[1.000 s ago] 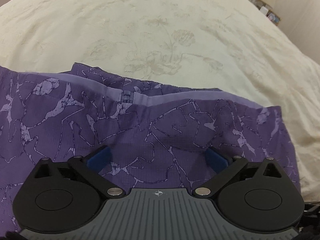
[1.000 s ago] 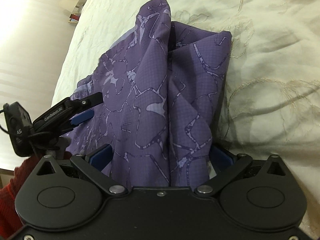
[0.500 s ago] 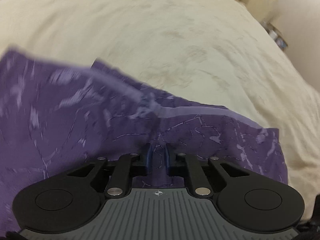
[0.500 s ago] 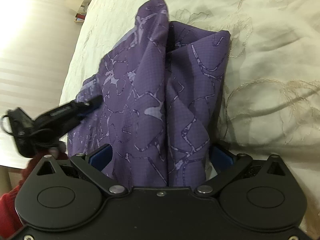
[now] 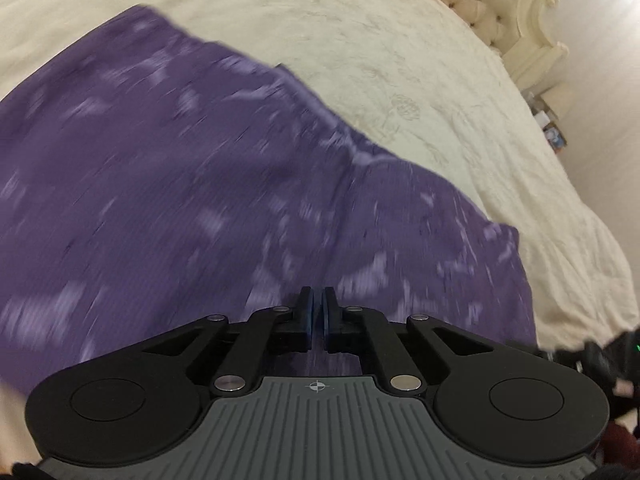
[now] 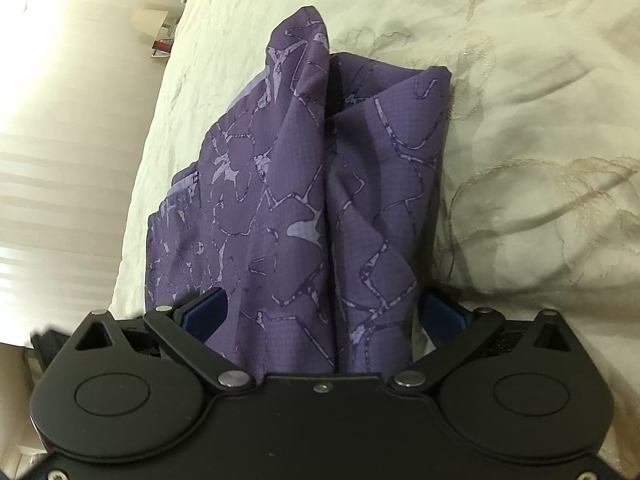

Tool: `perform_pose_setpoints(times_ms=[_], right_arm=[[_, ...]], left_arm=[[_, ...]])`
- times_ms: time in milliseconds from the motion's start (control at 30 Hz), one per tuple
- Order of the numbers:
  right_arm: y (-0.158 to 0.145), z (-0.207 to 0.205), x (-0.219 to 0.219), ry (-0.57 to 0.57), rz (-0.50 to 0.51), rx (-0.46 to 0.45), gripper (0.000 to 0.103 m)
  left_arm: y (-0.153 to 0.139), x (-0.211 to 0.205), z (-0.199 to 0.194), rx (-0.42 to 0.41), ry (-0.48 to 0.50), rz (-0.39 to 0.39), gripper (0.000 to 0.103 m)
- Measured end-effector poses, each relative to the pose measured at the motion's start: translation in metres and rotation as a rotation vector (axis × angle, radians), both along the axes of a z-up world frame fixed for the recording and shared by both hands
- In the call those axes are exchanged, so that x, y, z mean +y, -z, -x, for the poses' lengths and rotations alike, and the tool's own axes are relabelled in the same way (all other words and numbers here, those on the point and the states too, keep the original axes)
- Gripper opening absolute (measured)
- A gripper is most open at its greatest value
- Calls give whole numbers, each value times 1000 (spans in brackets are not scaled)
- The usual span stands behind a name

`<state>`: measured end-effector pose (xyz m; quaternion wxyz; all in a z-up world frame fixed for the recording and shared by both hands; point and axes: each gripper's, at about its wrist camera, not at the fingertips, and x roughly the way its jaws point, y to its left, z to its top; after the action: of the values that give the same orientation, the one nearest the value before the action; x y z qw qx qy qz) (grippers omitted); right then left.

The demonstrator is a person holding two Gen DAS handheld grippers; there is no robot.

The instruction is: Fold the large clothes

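Left wrist view: one purple garment [image 5: 208, 184] with a paler purple print is spread over a cream bedspread [image 5: 420, 80], filling most of the left and middle of the shot, and it's badly motion-blurred so I can't make out seams or which part of it this is. The left gripper [image 5: 318, 314] has its two blue pads pinched right together with a thin bit of the purple cloth caught between them, so it's clamped on the garment near its lower edge. Past the cloth, there's one tufted cream headboard [image 5: 492, 4] at the top right, and a bit of clutter by the wall further down on the right that is too small to identify. Over in the right wrist view the same garment [image 6: 304, 200] is sharp: it stands bunched up in two tall folds running away from the camera, lying on the bedspread [image 6: 520, 120]. The right gripper [image 6: 324, 316] has its two blue pads [image 6: 206, 314] spread wide, one either side of the bunch, with the fabric passing between them, and the pads aren't squeezing it. The bed's left edge shows here too, with a pale wall [image 6: 60, 120] beyond it.
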<state>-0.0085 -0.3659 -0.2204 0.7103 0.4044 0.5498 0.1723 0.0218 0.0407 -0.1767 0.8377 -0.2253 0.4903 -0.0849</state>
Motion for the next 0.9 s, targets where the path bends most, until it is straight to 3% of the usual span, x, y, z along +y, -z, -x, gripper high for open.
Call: perform_pose_setpoints(times_ms=[67, 100, 167, 233, 300, 467, 667, 800, 900], right_arm=[[-1, 0, 0, -13, 5, -7, 85], [-3, 0, 2, -17, 13, -10, 70], [-6, -2, 4, -24, 3, -7, 60], [-15, -5, 8, -44, 8, -15, 41], [-30, -7, 13, -59, 36, -41, 33], [-79, -6, 35, -54, 41, -77, 29], [-139, -13, 93, -68, 52, -129, 30], [-162, -24, 147, -90, 39, -148, 30], [-168, -36, 195, -130, 37, -166, 30]], left_arm=[[1, 4, 10, 1, -9, 18, 6], [1, 5, 13, 0, -11, 22, 6], [3, 6, 13, -5, -3, 18, 6], [7, 3, 9, 1, 23, -3, 6], [12, -2, 6, 14, 62, -36, 6], [23, 4, -12, 38, 127, -9, 6], [9, 25, -16, 53, 278, -1, 6], [-6, 61, -6, 30, 338, -12, 6], [-19, 97, 2, 12, 324, -34, 9]])
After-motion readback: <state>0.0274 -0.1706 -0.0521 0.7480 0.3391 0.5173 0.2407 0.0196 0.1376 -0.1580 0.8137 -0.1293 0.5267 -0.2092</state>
